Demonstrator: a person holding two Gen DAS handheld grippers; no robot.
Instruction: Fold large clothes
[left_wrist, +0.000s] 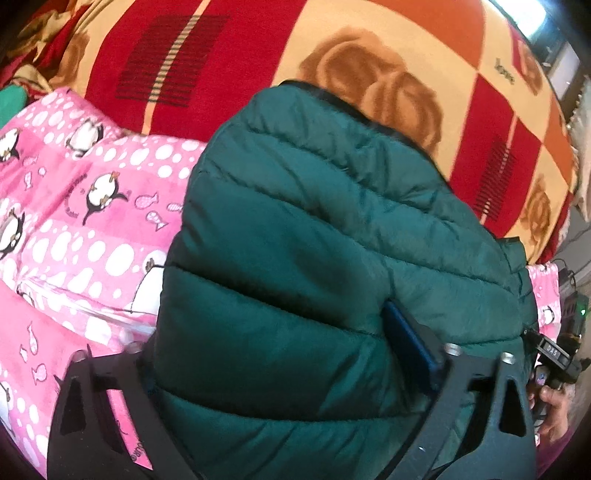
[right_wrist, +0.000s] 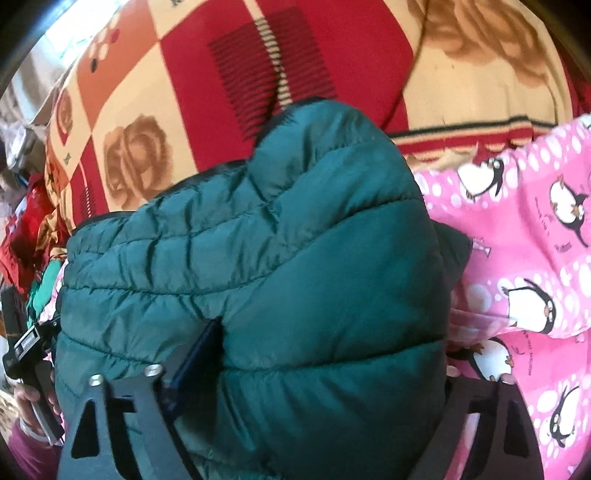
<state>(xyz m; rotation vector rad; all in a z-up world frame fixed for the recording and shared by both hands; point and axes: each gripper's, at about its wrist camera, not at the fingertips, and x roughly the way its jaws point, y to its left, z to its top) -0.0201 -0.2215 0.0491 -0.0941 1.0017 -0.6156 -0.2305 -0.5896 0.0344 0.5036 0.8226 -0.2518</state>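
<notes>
A dark green quilted puffer jacket (left_wrist: 314, 258) fills the middle of both views (right_wrist: 295, 280), bunched and lifted above the bed. My left gripper (left_wrist: 280, 332) is shut on a thick fold of the jacket; its blue pad (left_wrist: 410, 343) presses into the fabric on the right, and the other finger is hidden behind the padding. My right gripper (right_wrist: 321, 350) is shut on another thick fold; its blue pad (right_wrist: 199, 350) shows on the left, the other finger is hidden. Each view shows the other gripper at its edge.
A pink penguin-print sheet (left_wrist: 74, 221) lies under and beside the jacket, also in the right wrist view (right_wrist: 535, 258). A red, orange and cream rose-pattern blanket (left_wrist: 332, 55) covers the bed behind. Clutter and a dark device (left_wrist: 569, 306) sit at the bed's edge.
</notes>
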